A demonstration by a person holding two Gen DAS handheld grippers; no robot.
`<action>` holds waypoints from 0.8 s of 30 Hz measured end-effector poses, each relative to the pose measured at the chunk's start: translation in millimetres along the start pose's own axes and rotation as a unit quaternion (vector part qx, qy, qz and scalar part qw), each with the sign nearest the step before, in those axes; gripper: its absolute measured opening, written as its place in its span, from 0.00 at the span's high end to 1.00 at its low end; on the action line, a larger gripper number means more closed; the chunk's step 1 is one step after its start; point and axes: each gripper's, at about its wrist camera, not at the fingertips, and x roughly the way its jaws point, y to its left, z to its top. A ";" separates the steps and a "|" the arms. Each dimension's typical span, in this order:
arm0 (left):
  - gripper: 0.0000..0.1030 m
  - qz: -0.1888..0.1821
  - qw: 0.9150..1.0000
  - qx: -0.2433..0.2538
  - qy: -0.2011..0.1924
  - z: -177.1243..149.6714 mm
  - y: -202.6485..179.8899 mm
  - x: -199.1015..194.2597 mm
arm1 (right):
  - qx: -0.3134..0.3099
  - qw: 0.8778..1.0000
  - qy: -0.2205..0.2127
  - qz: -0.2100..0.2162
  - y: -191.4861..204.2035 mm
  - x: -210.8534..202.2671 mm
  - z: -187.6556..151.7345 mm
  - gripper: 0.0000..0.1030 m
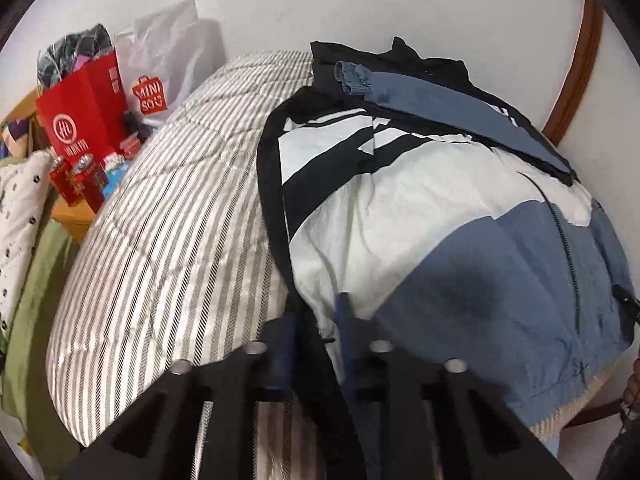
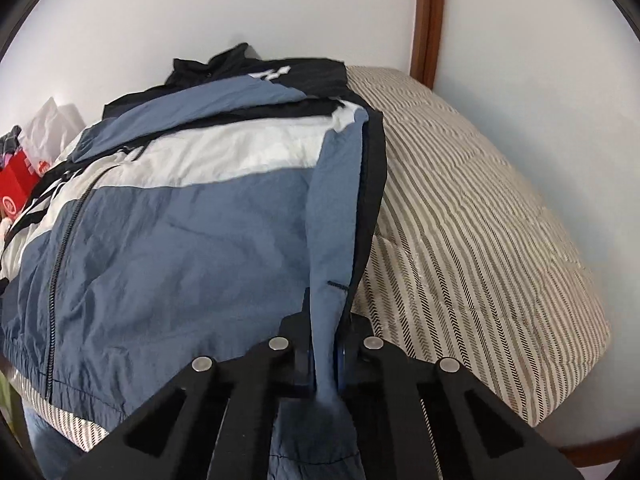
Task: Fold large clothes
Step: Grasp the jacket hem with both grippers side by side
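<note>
A blue, white and black zip jacket [image 1: 460,240] lies front up on a striped quilt [image 1: 168,240], one blue sleeve folded across its chest. My left gripper [image 1: 316,320] is shut on the jacket's black left edge near the hem. In the right wrist view the jacket [image 2: 180,240] fills the left half. My right gripper [image 2: 324,320] is shut on the jacket's blue right side fold, which runs up between the fingers [image 2: 306,332].
The striped quilt [image 2: 480,220] covers the bed against a white wall. A brown wooden bed frame [image 2: 430,20] rises behind. Red shopping bags [image 1: 84,108], red cans [image 1: 80,180] and a white bag [image 1: 168,40] stand on a side table at the left.
</note>
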 end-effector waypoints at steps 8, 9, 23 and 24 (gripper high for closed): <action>0.94 -0.035 0.998 -0.006 -0.052 7.3 5.2 -61.9 | -0.009 0.998 -0.055 0.043 -5.5 -63.6 7.8 0.95; 0.94 -0.038 0.997 -0.003 -0.063 9.1 4.0 -71.3 | -0.012 0.997 -0.065 0.050 -5.6 -73.1 9.6 0.95; 0.94 -0.053 0.984 -0.005 -0.172 78.8 -1.8 -128.9 | 0.028 0.980 -0.181 0.084 -27.6 -129.0 96.7 0.95; 0.94 -0.053 0.983 -0.006 -0.174 84.8 -3.9 -126.4 | 0.030 0.980 -0.180 0.084 -29.1 -126.4 102.7 0.95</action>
